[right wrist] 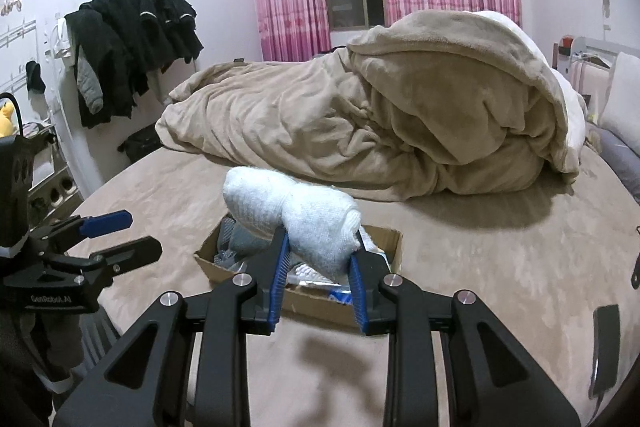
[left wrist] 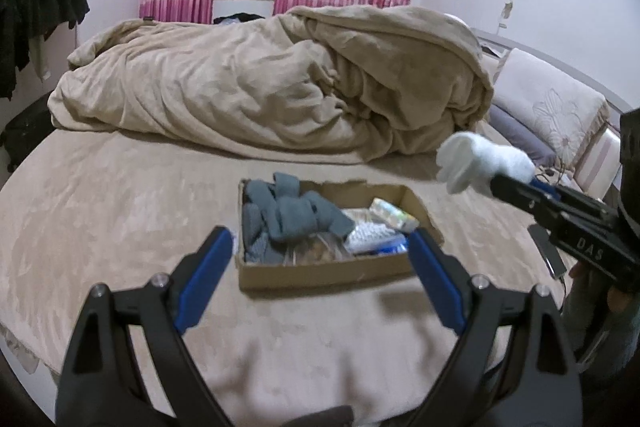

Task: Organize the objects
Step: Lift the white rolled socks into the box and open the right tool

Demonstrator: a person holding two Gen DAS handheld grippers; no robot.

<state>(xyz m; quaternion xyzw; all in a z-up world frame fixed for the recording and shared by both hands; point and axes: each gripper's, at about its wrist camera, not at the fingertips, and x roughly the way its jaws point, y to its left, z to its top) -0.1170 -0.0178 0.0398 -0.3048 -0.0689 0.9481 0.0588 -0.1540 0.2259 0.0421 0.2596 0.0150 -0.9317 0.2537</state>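
A cardboard box [left wrist: 320,273] sits on the beige bed and holds grey socks [left wrist: 292,215] and small packets [left wrist: 390,213]. It also shows in the right wrist view [right wrist: 390,239]. My right gripper [right wrist: 320,263] is shut on a rolled white sock [right wrist: 296,211] and holds it in the air above the box's near side. In the left wrist view the white sock [left wrist: 480,157] hangs to the right of the box, held by the right gripper [left wrist: 496,183]. My left gripper [left wrist: 320,259] is open and empty, just in front of the box; it also shows in the right wrist view [right wrist: 120,233].
A crumpled beige blanket [left wrist: 280,87] fills the far half of the bed. Pillows [left wrist: 552,107] lie at the right. Dark clothes [right wrist: 132,39] hang on a rack at the left. A dark phone-like object [left wrist: 548,251] lies on the bed at the right.
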